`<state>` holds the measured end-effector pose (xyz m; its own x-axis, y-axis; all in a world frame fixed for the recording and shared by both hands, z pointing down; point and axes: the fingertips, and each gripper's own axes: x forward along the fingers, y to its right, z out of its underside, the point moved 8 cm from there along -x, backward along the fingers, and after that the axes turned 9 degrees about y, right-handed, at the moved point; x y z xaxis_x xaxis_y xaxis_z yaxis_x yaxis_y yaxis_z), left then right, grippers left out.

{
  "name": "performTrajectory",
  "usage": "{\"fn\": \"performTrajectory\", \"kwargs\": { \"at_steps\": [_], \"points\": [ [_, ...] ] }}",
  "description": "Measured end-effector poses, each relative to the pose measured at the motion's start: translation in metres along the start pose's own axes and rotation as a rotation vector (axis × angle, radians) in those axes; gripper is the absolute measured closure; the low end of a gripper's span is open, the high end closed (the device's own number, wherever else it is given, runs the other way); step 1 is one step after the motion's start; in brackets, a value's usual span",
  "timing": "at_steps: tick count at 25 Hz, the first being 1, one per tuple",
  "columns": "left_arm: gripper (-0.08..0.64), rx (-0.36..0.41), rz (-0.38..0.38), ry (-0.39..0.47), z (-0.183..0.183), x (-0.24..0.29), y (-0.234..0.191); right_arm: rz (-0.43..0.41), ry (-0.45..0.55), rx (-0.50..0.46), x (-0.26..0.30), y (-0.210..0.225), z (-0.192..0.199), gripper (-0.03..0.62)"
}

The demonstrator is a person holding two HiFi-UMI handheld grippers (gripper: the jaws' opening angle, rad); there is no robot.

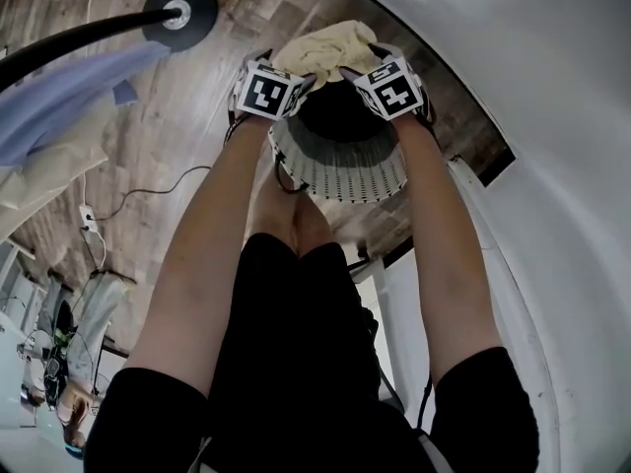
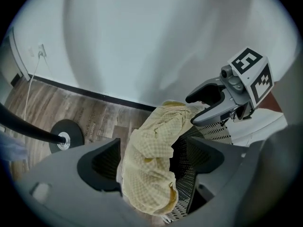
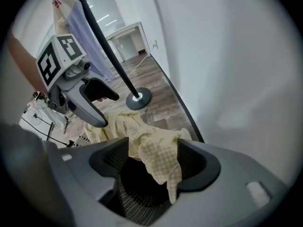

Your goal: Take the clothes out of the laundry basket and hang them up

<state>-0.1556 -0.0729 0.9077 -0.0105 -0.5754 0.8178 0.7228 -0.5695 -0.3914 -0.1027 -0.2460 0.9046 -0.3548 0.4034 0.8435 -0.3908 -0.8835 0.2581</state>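
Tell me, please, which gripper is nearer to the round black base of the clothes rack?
Left. The left gripper is over the laundry basket's rim on the side toward the rack base; the right gripper is over the opposite rim, beside the white wall.

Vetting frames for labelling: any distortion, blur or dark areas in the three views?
Head view: strong fisheye, the wall bends; the basket interior is black. Left gripper view: dark vignette corners, foreground soft, yellow cloth sharp enough. Right gripper view: same vignette, pale wall nearly featureless.
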Motion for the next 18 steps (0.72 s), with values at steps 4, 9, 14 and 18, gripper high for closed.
{"fn": "performTrajectory", "kwargs": {
  "at_steps": [4,9,14,18],
  "points": [
    [0.119,-0.060,0.020,-0.043,0.007,0.020,-0.001,-0.019,-0.053,0.010,0.013,0.006,0.006,0.273],
    [0.196,-0.044,0.038,-0.094,0.012,0.033,0.003,-0.033,-0.099,-0.039,0.023,0.009,0.010,0.342],
    [0.366,-0.027,0.017,-0.132,0.021,0.035,0.006,-0.041,-0.147,-0.081,0.022,0.007,0.009,0.413],
    [0.456,0.001,-0.036,-0.130,0.021,0.021,0.005,-0.020,-0.158,-0.190,0.014,0.002,0.006,0.470]
  ]
}}
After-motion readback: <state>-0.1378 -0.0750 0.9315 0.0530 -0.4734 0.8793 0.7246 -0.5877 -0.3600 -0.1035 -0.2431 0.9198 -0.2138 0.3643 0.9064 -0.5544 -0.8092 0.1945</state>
